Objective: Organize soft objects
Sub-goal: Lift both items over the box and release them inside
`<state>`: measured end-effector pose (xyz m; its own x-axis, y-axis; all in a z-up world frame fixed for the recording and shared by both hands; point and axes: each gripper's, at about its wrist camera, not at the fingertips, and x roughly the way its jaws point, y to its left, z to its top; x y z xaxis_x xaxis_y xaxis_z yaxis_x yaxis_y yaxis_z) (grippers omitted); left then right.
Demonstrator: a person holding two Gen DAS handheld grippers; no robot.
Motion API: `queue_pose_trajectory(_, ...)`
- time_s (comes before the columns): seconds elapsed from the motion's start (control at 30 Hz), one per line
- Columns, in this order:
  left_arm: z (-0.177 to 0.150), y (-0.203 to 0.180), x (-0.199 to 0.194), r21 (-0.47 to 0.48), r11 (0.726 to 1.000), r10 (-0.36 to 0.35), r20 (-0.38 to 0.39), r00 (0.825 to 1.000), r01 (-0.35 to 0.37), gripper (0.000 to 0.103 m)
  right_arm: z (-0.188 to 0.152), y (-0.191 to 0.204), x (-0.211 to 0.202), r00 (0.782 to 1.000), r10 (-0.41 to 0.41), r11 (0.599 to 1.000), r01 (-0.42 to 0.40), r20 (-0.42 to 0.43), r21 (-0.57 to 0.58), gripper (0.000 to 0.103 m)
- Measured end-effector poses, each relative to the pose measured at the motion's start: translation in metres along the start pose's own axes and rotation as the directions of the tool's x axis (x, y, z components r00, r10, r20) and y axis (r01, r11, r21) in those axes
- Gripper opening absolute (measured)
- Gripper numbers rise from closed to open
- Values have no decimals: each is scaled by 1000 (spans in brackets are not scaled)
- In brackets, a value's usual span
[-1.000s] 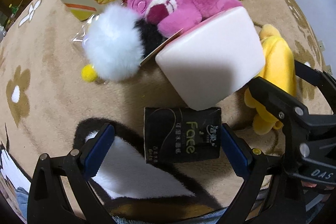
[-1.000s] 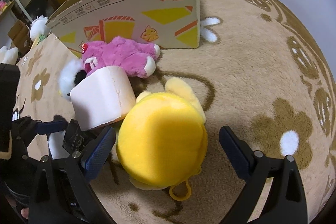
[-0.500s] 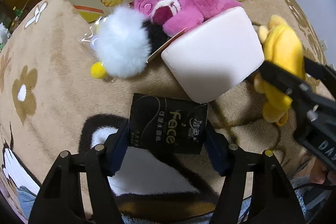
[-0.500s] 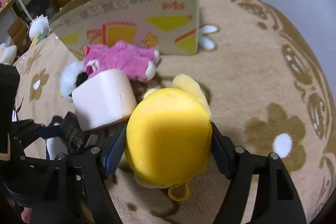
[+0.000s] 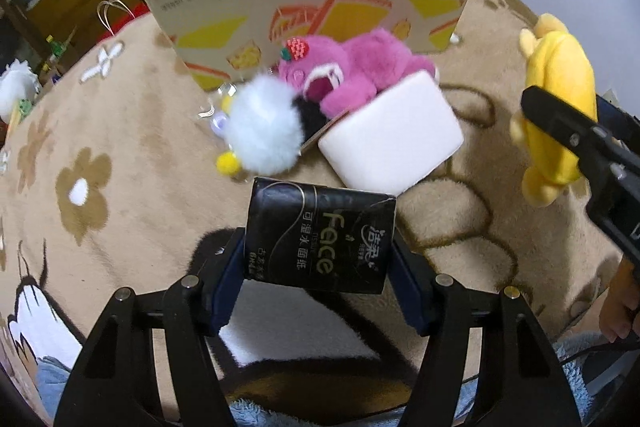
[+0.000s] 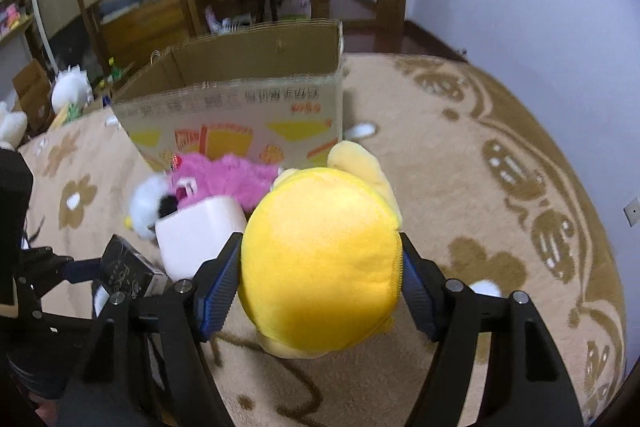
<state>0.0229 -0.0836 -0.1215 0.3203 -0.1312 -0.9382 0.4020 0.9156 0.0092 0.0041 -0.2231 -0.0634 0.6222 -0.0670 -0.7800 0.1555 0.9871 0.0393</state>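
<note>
the left gripper point(image 5: 318, 269) pinches a light, squashy black tissue pack point(image 5: 318, 237) by its ends, while the right gripper's point(image 6: 320, 277) jaws are closing on the soft yellow plush toy's point(image 6: 320, 263) round middle.

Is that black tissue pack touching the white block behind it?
Cannot tell. In the left wrist view the black tissue pack overlaps the white block, hiding any gap.

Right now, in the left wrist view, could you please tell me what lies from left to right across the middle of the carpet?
White fluffy toy → pink plush bear → white foam block → yellow plush toy, which sits in the right gripper.
</note>
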Motion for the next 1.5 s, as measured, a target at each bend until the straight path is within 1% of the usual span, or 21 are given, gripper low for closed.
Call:
queue_pose_trajectory(0.1,0,-1,-14,-4,1000,17,43,999,-17,65,3,-4,-12,999,4,1000,-4,55,12,76)
queue_pose_trajectory(0.17,-1,0,-25,-6,999,35,92,995,-34,65,5,-5,-20,996,8,1000,-9,86,14,76)
queue_pose_trajectory(0.3,1,1,-47,-21,998,61,191,980,-58,65,5,1,-33,990,12,1000,-12,140,-2,76)
queue_pose_trajectory(0.4,1,-3,-68,-43,997,71,267,961,-62,65,5,8,-46,981,7,1000,-3,192,-25,76)
queue_pose_trajectory(0.53,1,6,-86,-81,995,91,367,926,-65,65,5,12,-56,969,1,999,10,245,-44,76)
queue_pose_trajectory(0.6,2,12,-90,-101,993,96,405,909,-60,65,5,12,-59,964,0,999,14,266,-49,76)
queue_pose_trajectory(0.67,6,21,-91,-118,991,105,428,898,-60,65,6,14,-62,959,-1,998,17,283,-53,76)
queue_pose_trajectory(0.8,10,25,-97,-127,989,130,462,877,-80,65,10,11,-65,948,2,998,16,317,-55,76)
queue_pose_trajectory(1.0,18,22,-97,-108,989,145,491,859,-106,65,17,8,-68,936,-5,998,24,353,-49,76)
queue_pose_trajectory(1.1,24,19,-99,-85,989,149,514,845,-123,65,22,8,-68,931,-3,998,24,365,-52,76)
queue_pose_trajectory(1.2,29,18,-103,-75,990,142,534,833,-120,65,26,10,-68,927,1,998,22,376,-58,76)
queue_pose_trajectory(1.27,35,18,-105,-72,991,134,540,831,-113,65,31,13,-66,923,-4,998,29,384,-60,76)
queue_pose_trajectory(1.4,49,21,-109,-70,993,122,557,822,-100,65,43,17,-64,916,11,997,19,401,-71,76)
queue_pose_trajectory(1.5,61,24,-113,-69,991,131,579,805,-112,65,53,20,-61,912,31,996,6,408,-90,76)
